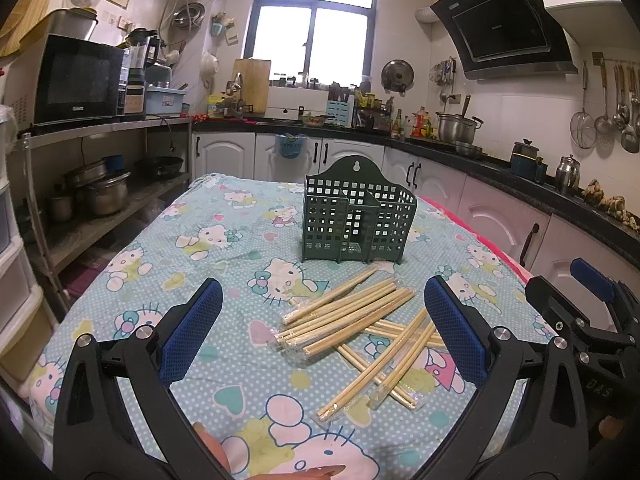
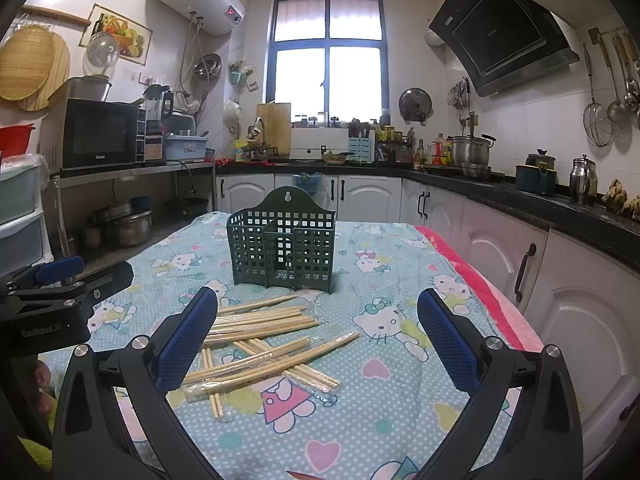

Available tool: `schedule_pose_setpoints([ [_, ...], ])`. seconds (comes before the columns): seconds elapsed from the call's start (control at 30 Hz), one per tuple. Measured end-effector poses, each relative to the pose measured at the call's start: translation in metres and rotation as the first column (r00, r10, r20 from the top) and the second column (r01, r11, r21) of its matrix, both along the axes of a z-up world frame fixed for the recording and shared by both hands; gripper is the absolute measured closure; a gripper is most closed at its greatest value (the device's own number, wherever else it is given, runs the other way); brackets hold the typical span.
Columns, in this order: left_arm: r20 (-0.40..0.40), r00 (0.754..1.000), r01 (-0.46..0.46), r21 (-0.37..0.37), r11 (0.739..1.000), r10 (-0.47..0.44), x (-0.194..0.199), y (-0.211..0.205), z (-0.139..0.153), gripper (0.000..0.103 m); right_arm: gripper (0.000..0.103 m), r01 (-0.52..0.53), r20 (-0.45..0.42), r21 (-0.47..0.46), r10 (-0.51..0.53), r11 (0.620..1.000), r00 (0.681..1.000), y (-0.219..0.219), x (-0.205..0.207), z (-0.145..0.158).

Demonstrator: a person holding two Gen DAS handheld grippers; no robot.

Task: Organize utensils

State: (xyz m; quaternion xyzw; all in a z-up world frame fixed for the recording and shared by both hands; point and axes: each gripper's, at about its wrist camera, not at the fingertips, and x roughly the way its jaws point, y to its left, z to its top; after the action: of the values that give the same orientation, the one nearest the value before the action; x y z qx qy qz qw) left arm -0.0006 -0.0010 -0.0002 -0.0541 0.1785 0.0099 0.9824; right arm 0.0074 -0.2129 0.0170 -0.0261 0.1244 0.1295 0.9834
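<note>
Two grippers, left gripper (image 1: 323,328) and right gripper (image 2: 317,338), are hovering wide apart and empty above the wrapped chopsticks (image 1: 352,320), which are lying scattered on the tablecloth (image 1: 192,264) just before the empty green holder (image 1: 358,220), probably lining up a first pick.

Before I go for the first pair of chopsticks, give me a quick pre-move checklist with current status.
1. Left tongs open, nothing between them: ok.
2. Right tongs open, nothing between them: ok.
3. Dark green perforated plastic utensil holder upright on the cartoon-cat tablecloth: ok.
4. Holder compartments free to receive: ok, nothing seen inside.
5. Pale wooden chopsticks in clear wrappers separated for a clean single pick: not ok, they lie crossed in a heap.
6. Path from heap to holder unobstructed: ok.
</note>
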Motion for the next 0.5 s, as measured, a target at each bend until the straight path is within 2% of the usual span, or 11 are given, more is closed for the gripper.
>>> schedule_pose_setpoints([
  [0.5,0.003,1.0,0.0,0.001,1.0,0.0,-0.0015,-0.0032,0.0065,0.01,0.006,0.002,0.0,0.001,-0.002,1.0,1.0,0.0003,0.0001,-0.0009],
])
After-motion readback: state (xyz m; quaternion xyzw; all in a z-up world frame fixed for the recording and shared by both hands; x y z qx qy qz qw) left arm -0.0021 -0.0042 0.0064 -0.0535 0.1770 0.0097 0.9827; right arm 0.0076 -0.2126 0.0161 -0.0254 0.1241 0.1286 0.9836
